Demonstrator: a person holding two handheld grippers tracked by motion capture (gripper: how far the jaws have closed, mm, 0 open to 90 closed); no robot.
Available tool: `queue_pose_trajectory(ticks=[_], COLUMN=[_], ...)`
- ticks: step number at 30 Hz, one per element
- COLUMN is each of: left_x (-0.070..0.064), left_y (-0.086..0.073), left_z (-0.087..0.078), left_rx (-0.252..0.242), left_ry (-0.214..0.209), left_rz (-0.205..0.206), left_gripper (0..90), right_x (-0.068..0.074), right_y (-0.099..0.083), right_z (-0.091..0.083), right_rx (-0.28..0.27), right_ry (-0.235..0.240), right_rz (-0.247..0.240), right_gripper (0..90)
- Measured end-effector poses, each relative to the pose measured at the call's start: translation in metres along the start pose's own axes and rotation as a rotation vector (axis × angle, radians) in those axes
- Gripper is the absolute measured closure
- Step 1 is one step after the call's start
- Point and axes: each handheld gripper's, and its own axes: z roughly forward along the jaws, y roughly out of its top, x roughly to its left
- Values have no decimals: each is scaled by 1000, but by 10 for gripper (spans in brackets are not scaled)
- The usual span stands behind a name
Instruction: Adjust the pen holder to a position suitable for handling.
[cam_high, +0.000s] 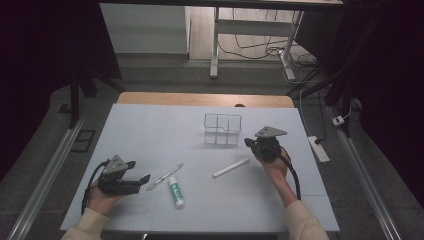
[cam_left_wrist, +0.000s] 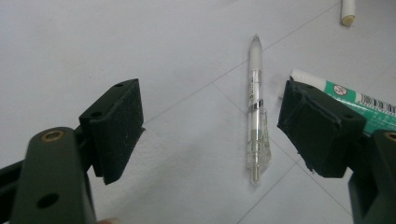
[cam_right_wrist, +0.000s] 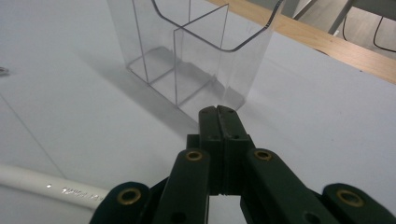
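Pens and a glue stick lie on the white table (cam_high: 150, 125) in front of you, with a clear organizer as the landmark. The clear organizer (cam_high: 222, 129) stands upright toward the far side of the table, empty, its inner walls dividing it into compartments; it looks placed there to receive the loose items.

Your left gripper (cam_high: 131, 181) sits well to the near left of the organizer, its fingers (cam_left_wrist: 116, 126) spread wide and low over the table. The clear pen (cam_left_wrist: 255, 112) lies flat between those fingers, nearer the right one, untouched; this looks like the approach to picking it up. The glue stick (cam_high: 175, 191), white with a green label, lies just beside the pen, on the side away from your left hand, and partly behind one finger in the left gripper view.

Your right gripper (cam_right_wrist: 219, 116) is held just to the right of the organizer, fingers pressed together on nothing and pointing at its base, seemingly waiting. The white marker (cam_high: 231, 167) lies on the near side of the organizer, apart from it.

Count: one organizer, one clear pen, one glue stick, one white marker, two grippers.
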Motion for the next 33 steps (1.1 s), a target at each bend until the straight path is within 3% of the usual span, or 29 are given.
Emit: queue_pose_trajectory(ticks=[5,19,33], left_x=[0,-1,-1], left_y=[0,0,0], left_z=[0,0,0], left_rx=[1,0,-1], left_ry=[-1,-1,5], left_rz=[0,2,1], left_gripper=[223,224,224], right_x=[-3,-11,-14], right_y=[2,6,7], right_z=[5,22,36], right_rx=[-21,-15,-7], right_ry=[-12,-13,-25], right_rz=[7,39,43], right_gripper=[886,886,886])
